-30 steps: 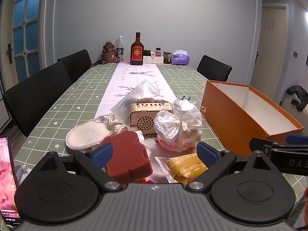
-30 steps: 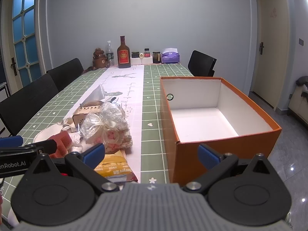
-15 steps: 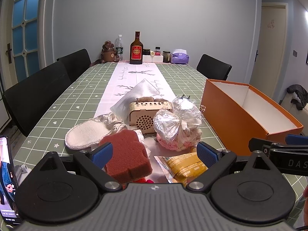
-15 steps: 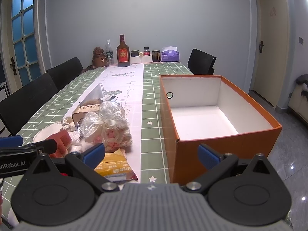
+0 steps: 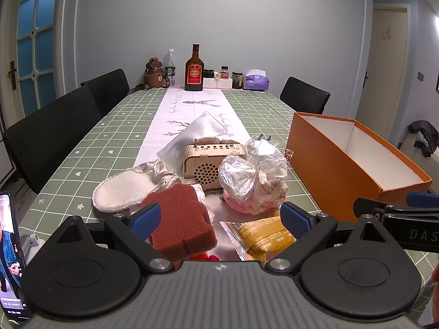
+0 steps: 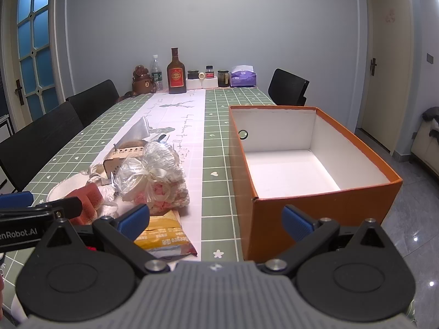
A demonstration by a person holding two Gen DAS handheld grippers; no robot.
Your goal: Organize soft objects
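The left gripper hangs low over the near end of the table, its blue fingers spread wide and holding nothing. Between them, at lower centre of the left wrist view, lies a reddish-brown sponge, and just right of it a yellow snack packet. Above these in the frame sit a white slipper, a small wooden speaker box and a pink knitted item wrapped in clear crinkled film. A folded white cloth leans behind the box; whether it touches it is hard to tell.

The right gripper is likewise spread and empty, with the packet by its left finger. The orange box, open-topped with a white interior, fills the centre right of the right wrist view.
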